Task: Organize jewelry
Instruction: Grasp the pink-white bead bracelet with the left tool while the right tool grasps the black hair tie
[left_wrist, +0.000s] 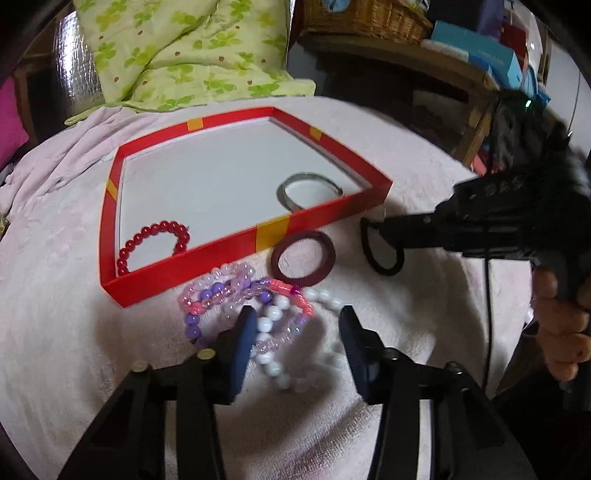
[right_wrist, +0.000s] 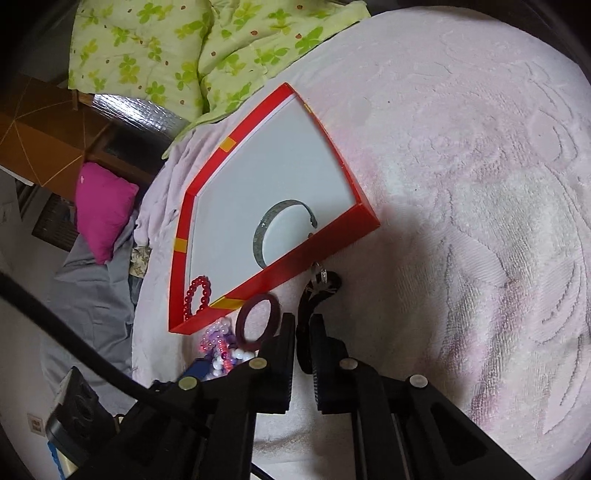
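Note:
A red tray (left_wrist: 207, 262) (right_wrist: 332, 243) with a white floor lies on the pink blanket. It holds a red bead bracelet (left_wrist: 155, 240) (right_wrist: 197, 295) and a silver bangle (left_wrist: 308, 192) (right_wrist: 284, 230). In front of the tray lie a maroon ring bangle (left_wrist: 303, 263) (right_wrist: 258, 323), a pile of purple, pink and white bead bracelets (left_wrist: 255, 306) (right_wrist: 221, 350), and a dark hair band with a clear charm (left_wrist: 380, 251) (right_wrist: 317, 291). My left gripper (left_wrist: 297, 325) is open over the bead pile. My right gripper (left_wrist: 384, 229) (right_wrist: 302, 325) is shut on the dark hair band.
A green patterned quilt (left_wrist: 192, 51) (right_wrist: 192, 55) lies behind the tray. A wicker basket (left_wrist: 365, 14) and boxes (left_wrist: 476, 51) stand on a wooden shelf at the back right. A magenta cushion (right_wrist: 103, 210) lies off the bed's left edge.

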